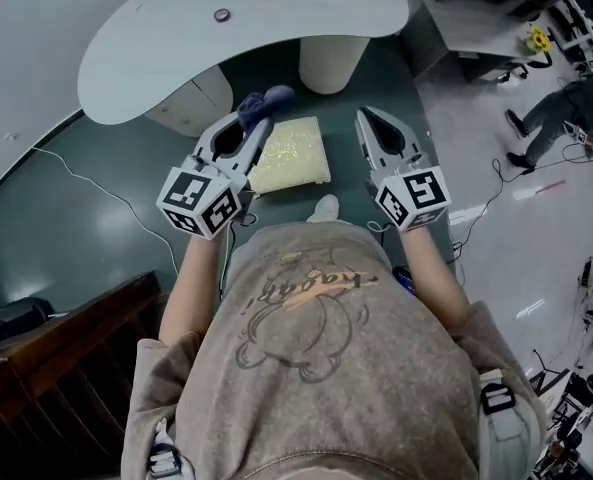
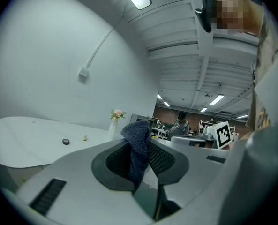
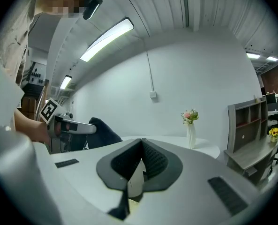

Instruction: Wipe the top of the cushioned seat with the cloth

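left tool (image 2: 141, 162): clamped on blue cloth (image 2: 137, 137). right tool (image 3: 141, 154): jaws together, empty. yellow seat (image 1: 294, 158) below, between them.

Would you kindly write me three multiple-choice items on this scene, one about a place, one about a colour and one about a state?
1. Where is the cloth?
A) between the left gripper's jaws
B) on the white table
C) on the floor

2. What colour is the top of the cushioned seat?
A) red
B) pale yellow
C) black

3. How do the right gripper's jaws stand?
A) wide apart
B) together, with nothing between them
C) clamped on a vase

Answers:
1 A: the left gripper view shows the dark blue cloth pinched in its jaws.
2 B: the head view shows the seat top pale yellow beneath the grippers.
3 B: the right gripper view shows the jaw tips meeting and nothing held.
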`<action>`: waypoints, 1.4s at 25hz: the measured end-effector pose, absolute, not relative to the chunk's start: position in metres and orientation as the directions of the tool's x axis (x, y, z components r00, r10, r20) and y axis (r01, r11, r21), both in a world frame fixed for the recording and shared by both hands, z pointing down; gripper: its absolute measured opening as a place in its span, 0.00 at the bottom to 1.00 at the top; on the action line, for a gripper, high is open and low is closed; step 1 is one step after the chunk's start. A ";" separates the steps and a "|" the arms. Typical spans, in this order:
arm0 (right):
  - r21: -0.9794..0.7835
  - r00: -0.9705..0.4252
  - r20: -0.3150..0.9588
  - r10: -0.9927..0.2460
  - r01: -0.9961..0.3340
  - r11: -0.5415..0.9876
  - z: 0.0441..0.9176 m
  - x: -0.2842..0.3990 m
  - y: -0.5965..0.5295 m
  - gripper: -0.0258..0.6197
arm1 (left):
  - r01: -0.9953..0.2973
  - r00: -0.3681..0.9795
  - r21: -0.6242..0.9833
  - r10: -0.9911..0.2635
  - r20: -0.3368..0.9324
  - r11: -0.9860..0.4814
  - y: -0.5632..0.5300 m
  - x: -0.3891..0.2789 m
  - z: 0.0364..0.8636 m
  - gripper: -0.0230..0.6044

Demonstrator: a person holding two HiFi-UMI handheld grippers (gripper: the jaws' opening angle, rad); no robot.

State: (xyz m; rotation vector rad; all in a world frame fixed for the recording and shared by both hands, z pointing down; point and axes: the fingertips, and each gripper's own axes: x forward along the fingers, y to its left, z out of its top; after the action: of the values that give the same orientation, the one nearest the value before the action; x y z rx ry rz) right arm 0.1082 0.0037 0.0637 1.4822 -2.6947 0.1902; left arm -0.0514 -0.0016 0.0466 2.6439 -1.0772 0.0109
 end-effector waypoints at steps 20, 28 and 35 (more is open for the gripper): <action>-0.102 -0.514 0.155 -0.844 -0.858 0.504 0.100 0.083 0.036 0.03 | -0.750 0.647 0.287 -0.751 0.131 -0.596 0.035 -0.101 0.088 0.19; -0.101 -0.514 0.154 -0.844 -0.858 0.504 0.102 0.078 0.040 0.03 | -0.756 0.637 0.300 -0.759 0.135 -0.582 0.040 -0.106 0.090 0.19; -0.092 -0.505 0.156 -0.849 -0.863 0.497 0.102 0.078 0.041 0.03 | -0.767 0.622 0.297 -0.772 0.127 -0.569 0.041 -0.113 0.088 0.19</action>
State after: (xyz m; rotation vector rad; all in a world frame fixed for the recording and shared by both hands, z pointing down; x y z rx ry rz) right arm 0.0779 0.0413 0.1023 1.5126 -2.6389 0.2415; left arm -0.1127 0.0409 0.0882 2.5259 -1.2390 -0.0242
